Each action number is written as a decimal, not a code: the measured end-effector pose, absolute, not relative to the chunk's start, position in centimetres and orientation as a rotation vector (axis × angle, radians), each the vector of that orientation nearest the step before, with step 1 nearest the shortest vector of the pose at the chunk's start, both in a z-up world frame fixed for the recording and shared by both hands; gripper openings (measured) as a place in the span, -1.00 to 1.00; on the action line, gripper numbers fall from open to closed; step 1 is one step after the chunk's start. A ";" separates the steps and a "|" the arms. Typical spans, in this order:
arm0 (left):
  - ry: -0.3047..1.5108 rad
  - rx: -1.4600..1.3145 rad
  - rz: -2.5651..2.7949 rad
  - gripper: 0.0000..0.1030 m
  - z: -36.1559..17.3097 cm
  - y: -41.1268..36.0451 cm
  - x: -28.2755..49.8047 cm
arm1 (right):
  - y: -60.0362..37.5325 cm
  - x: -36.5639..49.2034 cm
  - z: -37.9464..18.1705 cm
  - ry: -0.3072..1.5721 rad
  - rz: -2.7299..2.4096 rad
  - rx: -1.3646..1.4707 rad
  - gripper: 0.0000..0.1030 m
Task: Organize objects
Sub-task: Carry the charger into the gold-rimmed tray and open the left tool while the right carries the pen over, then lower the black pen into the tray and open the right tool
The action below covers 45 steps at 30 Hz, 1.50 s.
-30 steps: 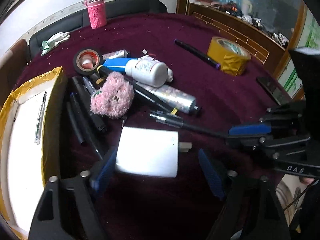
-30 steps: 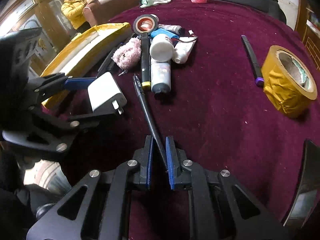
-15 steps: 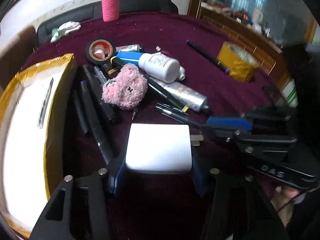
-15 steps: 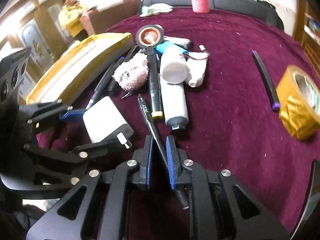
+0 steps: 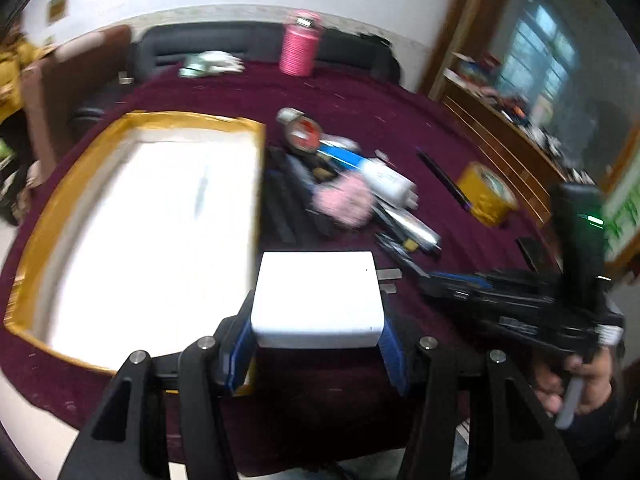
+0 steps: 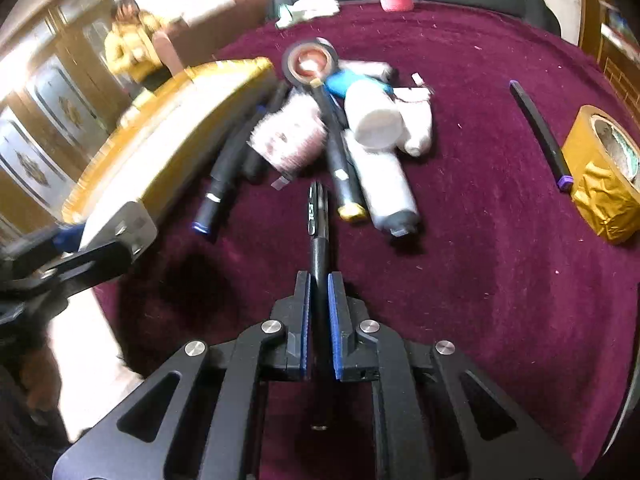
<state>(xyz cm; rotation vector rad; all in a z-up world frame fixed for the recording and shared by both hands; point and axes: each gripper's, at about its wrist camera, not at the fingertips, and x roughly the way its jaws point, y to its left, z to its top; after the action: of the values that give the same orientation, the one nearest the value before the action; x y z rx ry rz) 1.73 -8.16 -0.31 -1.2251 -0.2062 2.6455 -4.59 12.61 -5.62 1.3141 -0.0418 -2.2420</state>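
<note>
My left gripper [image 5: 316, 322] is shut on a white charger [image 5: 316, 296], prongs to the right, held above the maroon cloth beside a white box with a yellow-taped rim [image 5: 192, 118]. In the right wrist view the charger [image 6: 120, 222] hangs at the box's near corner. My right gripper [image 6: 319, 280] is shut on a black pen [image 6: 318, 216] that points away along the fingers. In the left wrist view the right gripper [image 5: 460, 282] sits low at the right.
A pile lies mid-table: black tape roll [image 6: 310, 62], pink plush [image 6: 290, 136], white bottle [image 6: 374, 118], silver tube [image 6: 384, 184], several black markers. A yellow tape roll [image 6: 604, 176] and purple-capped pen [image 6: 540, 132] lie right. A pink bottle [image 5: 300, 46] stands far back. A person [image 6: 132, 48] sits beyond.
The left gripper closed on the white charger, lifted it and carried it left toward the box. The black pen in the right gripper now lies straight along the fingers.
</note>
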 end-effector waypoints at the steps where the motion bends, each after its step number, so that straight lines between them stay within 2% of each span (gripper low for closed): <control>1: -0.220 -1.224 2.678 0.06 0.0 -9.2 1.6 | 12.4 -4.1 -4.6 -0.087 -2.223 1.270 -0.84; 5: -0.288 -1.230 2.760 0.06 0.7 -12.7 0.6 | 10.1 -3.0 -1.2 -0.115 -2.186 1.141 -0.84; 11: -0.328 -1.250 2.858 0.06 0.7 -16.9 -1.6 | 3.5 -3.8 1.1 -0.036 -2.141 1.074 -0.84; 22: -0.407 -1.401 2.879 0.06 -2.4 -21.3 -5.5 | -6.5 -9.1 -2.7 0.076 -2.069 1.202 -0.83; 31: -0.264 -1.450 2.889 0.07 -3.2 -20.9 -6.5 | -8.7 -10.1 -4.7 0.136 -2.068 1.232 -0.83; 33: -0.298 -1.418 2.887 0.09 -3.1 -21.1 -6.3 | -8.7 -10.0 -4.6 0.132 -2.068 1.225 -0.82; 36: -0.448 -1.298 2.893 0.13 -2.2 -22.0 -5.0 | -8.2 -10.0 -4.5 0.103 -2.080 1.217 -0.82; 38: -0.523 -1.216 2.941 0.37 -1.4 -22.4 -3.8 | -7.3 -9.5 -3.8 0.080 -2.117 1.171 -0.82; 40: -0.530 -1.138 3.028 0.49 -0.3 -22.2 -2.4 | -5.9 -8.5 -2.8 0.052 -2.146 1.091 -0.72; 42: -0.525 -1.070 3.095 0.51 0.6 -21.6 -1.3 | -4.4 -7.4 -2.0 0.024 -2.187 1.022 -0.28; 44: -0.520 -0.958 3.162 0.57 1.6 -20.6 0.0 | -2.3 -6.2 -1.3 -0.023 -2.233 0.934 0.01; 45: -0.525 -0.895 3.184 0.58 1.9 -20.2 0.7 | -1.4 -5.6 -1.1 -0.039 -2.256 0.901 0.02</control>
<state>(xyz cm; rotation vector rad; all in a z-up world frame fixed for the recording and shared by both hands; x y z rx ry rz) 0.67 -20.19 1.88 -0.8948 -0.5247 3.1842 -5.61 -1.42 -1.05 0.9015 -0.0391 -2.2561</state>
